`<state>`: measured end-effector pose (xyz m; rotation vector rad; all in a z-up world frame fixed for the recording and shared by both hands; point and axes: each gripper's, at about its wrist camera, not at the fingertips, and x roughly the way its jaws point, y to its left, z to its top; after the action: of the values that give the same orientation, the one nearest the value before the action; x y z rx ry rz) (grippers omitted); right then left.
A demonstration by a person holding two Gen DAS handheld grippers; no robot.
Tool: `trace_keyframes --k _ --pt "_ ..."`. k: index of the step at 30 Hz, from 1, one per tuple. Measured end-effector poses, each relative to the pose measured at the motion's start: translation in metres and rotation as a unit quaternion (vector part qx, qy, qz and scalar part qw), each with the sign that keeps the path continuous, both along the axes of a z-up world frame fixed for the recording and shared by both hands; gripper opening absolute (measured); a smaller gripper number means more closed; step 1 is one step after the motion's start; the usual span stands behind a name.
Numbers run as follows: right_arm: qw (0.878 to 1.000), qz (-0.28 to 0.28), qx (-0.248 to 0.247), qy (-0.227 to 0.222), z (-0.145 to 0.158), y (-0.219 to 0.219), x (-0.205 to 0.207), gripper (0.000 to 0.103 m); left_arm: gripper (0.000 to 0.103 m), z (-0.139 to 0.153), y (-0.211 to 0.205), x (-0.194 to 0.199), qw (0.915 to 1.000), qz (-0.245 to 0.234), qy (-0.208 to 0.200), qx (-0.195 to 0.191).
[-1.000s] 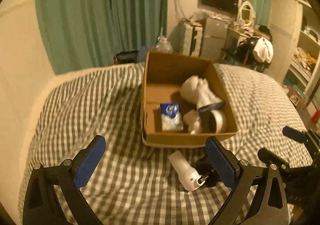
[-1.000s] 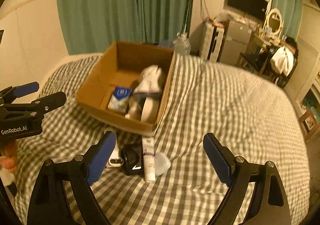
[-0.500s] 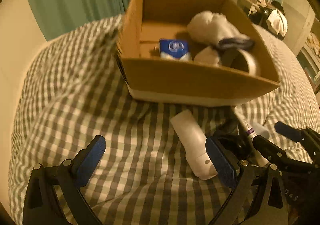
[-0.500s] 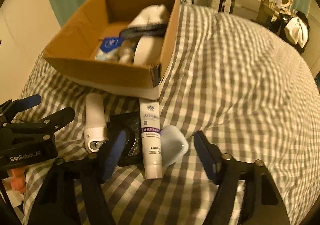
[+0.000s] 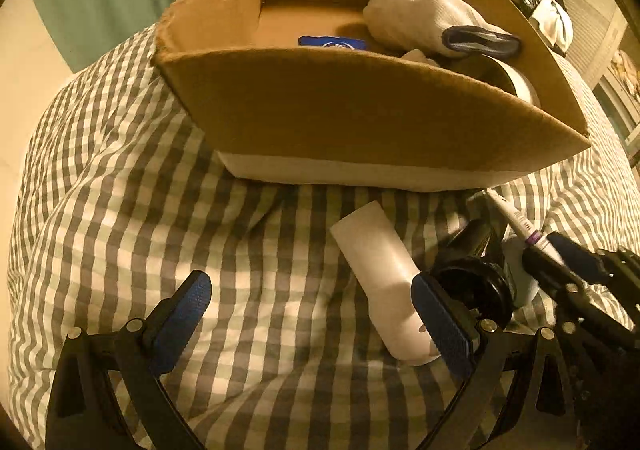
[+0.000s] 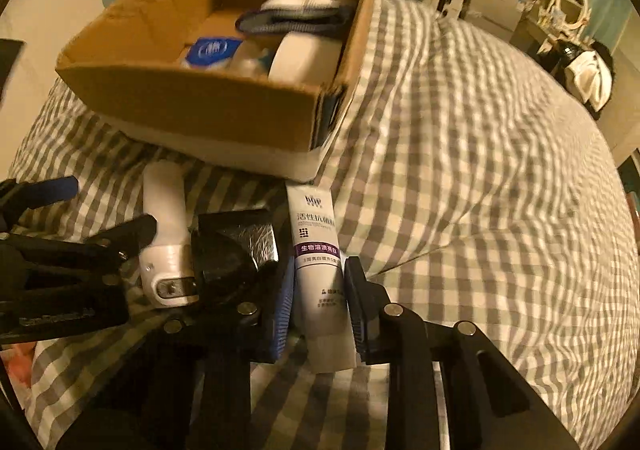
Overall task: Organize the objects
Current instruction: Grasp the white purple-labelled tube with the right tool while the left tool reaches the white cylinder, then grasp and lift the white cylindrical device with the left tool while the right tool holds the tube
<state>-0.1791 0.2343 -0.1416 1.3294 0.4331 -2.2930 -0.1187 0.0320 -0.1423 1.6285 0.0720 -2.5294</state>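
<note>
My right gripper point(image 6: 318, 302) has its fingers closed against both sides of the white tube point(image 6: 318, 250), which lies on the checked bedcover point(image 6: 460, 210) just in front of the cardboard box point(image 6: 208, 106). Left of the tube sit a black pouch point(image 6: 236, 246) and a white bottle point(image 6: 166, 234).

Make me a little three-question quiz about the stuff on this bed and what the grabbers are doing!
1. True or false: the right gripper is closed around the white tube.
2. Which lies inside the cardboard box? A) blue-labelled packet B) black pouch C) white bottle
3. Fill in: the left gripper holds ______.

Key: 1 true; 2 A; 3 nothing, its fingers are spread open over the checked bedspread.
</note>
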Motion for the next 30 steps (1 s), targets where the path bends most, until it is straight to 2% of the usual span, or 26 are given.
trace_keyframes --k 3,6,9,11,13,14,18,22,30 --pt "1.000 -0.006 -0.012 0.008 0.004 0.004 0.003 0.024 0.103 -0.003 0.011 -0.010 0.9998 -0.019 -0.002 0.002" --pt "1.000 -0.010 -0.021 0.008 0.004 0.008 0.005 0.024 0.101 -0.013 0.029 -0.014 0.9982 -0.054 -0.025 -0.003" --pt "0.999 -0.016 -0.027 0.009 0.006 0.012 0.004 0.024 0.099 -0.020 0.036 -0.016 0.9971 -0.064 -0.040 -0.005" --pt "0.999 -0.018 -0.025 0.010 0.007 0.013 0.005 0.024 0.090 -0.023 0.040 -0.017 0.9961 -0.074 -0.048 0.006" --pt "1.000 -0.017 -0.023 0.012 0.007 0.012 0.002 0.024 0.067 -0.027 0.044 -0.018 0.9944 -0.087 -0.056 0.024" --pt "1.000 -0.017 -0.022 0.013 0.008 0.011 0.003 0.024 0.061 -0.028 0.047 -0.017 0.9933 -0.095 -0.057 0.031" --pt "0.999 -0.018 -0.025 0.011 0.008 0.011 0.001 0.024 0.050 -0.027 0.056 -0.012 0.9914 -0.113 -0.055 0.035" --pt "0.999 -0.018 -0.028 0.010 0.008 0.013 0.000 0.024 0.046 -0.022 0.060 -0.004 0.9913 -0.117 -0.052 0.029" --pt "0.999 -0.025 -0.031 0.030 0.030 0.018 0.006 0.020 0.046 0.009 0.049 0.023 0.9915 -0.111 -0.020 0.064"
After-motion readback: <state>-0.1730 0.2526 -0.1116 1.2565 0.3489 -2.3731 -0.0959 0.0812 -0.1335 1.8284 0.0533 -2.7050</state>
